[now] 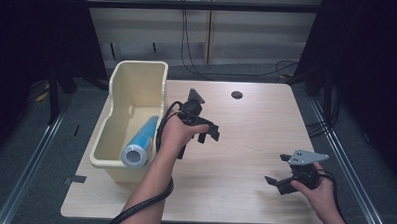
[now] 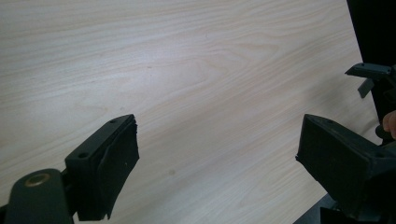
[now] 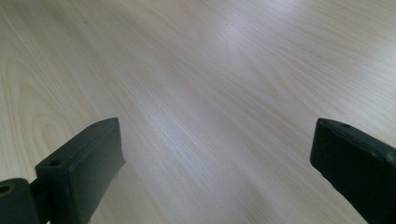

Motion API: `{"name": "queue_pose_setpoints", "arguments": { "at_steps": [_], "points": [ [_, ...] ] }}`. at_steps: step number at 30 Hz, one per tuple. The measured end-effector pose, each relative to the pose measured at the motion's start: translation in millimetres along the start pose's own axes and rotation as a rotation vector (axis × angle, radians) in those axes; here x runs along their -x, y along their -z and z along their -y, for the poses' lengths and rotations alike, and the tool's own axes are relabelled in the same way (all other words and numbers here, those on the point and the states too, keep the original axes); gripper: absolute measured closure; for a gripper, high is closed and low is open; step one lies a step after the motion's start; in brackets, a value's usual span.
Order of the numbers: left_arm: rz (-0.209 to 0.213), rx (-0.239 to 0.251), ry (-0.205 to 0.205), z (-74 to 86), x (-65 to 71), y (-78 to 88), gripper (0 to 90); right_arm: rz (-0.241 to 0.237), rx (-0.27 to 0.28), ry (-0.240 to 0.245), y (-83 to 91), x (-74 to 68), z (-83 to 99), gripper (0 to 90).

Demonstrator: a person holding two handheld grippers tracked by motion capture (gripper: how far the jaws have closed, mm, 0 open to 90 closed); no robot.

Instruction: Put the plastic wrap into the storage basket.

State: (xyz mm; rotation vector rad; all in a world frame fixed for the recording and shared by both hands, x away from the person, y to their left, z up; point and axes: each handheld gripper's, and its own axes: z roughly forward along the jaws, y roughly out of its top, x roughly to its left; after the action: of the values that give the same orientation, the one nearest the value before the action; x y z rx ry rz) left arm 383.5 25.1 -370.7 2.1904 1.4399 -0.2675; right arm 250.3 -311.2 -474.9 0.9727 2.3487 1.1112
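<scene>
A blue and white roll, shaped like a cylinder, lies on its side inside a cream plastic bin at the left edge of a pale wooden table. Its round end faces the near wall of the bin. Judging from how things lie, the roll is already put away, so the work looks all but done.

Just right of the bin, the left gripper hangs over bare wood. Its jaws stand wide apart and hold nothing; the left gripper view shows plain wood between the pads.

The right gripper sits near the table's right front corner, well apart from the bin. Its jaws are also spread and empty.

No brand, label or writing can be read on the roll, the bin or the table.
</scene>
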Motion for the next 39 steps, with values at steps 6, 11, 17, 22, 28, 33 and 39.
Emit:
{"name": "queue_pose_setpoints", "arguments": {
  "at_steps": [6,11,17,22,28,33,39],
  "points": [
    [0.006,-0.01,-0.005,4.9,-1.2,-6.1,12.1,0.01,0.002,-0.011,1.8,0.4,1.2,2.1],
    [0.016,-0.01,-0.014,7.2,-0.9,-12.3,12.2,0.014,-0.006,-0.012,2.0,1.1,2.5,2.1],
    [0.023,-0.015,-0.014,8.8,-4.2,-22.3,12.1,0.006,-0.016,-0.01,-0.4,1.5,3.2,2.1],
    [0.03,-0.024,-0.006,13.1,-7.6,-33.6,12.0,0.009,-0.017,-0.012,-0.7,2.4,4.4,2.1],
    [0.032,-0.02,-0.014,16.3,-7.9,-40.6,12.0,0.007,-0.02,-0.003,-1.1,2.5,4.8,2.2],
    [0.039,-0.021,-0.028,19.7,-6.7,-45.6,12.0,0.005,-0.021,-0.018,-1.0,3.4,5.8,2.1],
    [0.043,-0.022,-0.027,25.6,-9.6,-52.0,12.0,0.011,-0.027,-0.018,-1.7,3.2,6.8,2.1]
  ]
}}
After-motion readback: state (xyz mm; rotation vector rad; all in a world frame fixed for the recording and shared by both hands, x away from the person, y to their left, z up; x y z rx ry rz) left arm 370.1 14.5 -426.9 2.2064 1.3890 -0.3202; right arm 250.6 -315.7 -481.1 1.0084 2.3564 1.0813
